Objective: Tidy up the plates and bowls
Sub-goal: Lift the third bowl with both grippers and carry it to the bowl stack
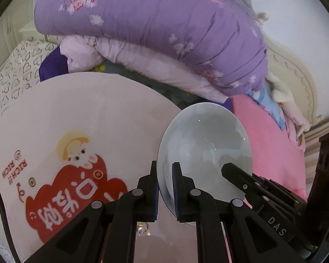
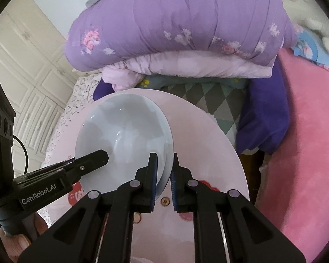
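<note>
Above the round pink folding table (image 1: 111, 114), both grippers share one pale blue-grey plate (image 1: 205, 144), each clamped on an opposite part of its rim.

Left wrist view, left to right: the table's printed top carries a cartoon figure and a red cloud-shaped panel with white characters, seen upside down and not readable with confidence; beside it small red lettering reads "RICH". The left gripper (image 1: 165, 188) stands with its jaws pressed together on the near rim of the plate, so that the plate is carried edge-on and tilted. The right gripper (image 1: 228, 171) enters from the right and meets the plate's far side; its body bears the letters "DAS". Behind, a folded purple floral quilt (image 1: 153, 26) lies on a bed, with a pink blanket (image 1: 272, 144) to the right.

Right wrist view, left to right: the left gripper's body shows the brand "GenRobot.AI" (image 2: 38, 199), its tip at the plate's face. The right gripper (image 2: 163, 175) is closed on the plate's (image 2: 125, 131) rim. A two-sided hold probably keeps the smooth, glossy plate from swinging or slipping; it appears clear of the table, presumably in transit to a stack.
</note>
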{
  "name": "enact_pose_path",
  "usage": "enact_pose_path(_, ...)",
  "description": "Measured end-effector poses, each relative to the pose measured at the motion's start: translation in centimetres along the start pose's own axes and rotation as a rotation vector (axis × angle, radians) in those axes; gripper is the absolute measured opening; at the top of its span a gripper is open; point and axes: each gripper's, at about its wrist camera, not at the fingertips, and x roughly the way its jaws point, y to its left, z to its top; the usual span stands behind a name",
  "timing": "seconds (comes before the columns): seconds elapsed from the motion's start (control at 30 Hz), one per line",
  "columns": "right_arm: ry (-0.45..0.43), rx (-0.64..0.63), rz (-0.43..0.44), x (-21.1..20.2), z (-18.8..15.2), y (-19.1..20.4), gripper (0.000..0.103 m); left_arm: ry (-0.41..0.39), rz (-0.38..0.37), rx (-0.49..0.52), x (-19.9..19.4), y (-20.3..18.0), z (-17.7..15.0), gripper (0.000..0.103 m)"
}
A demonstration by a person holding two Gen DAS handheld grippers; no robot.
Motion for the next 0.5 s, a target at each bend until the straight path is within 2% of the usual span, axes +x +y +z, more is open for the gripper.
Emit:
enact_pose_path(0.23,-0.018,-0.023,0.002,-3.0,-2.0,1.5,0.011,-0.011,-0.01,0.022,-4.6,-0.3,-3.3,0.007)
enact_pose_path(0.5,-0.021,-0.056,-0.01,-5.4,-5.4,3.0,0.011,-0.006,-0.028,0.018,-8.0,0.0,-6.7,0.007)
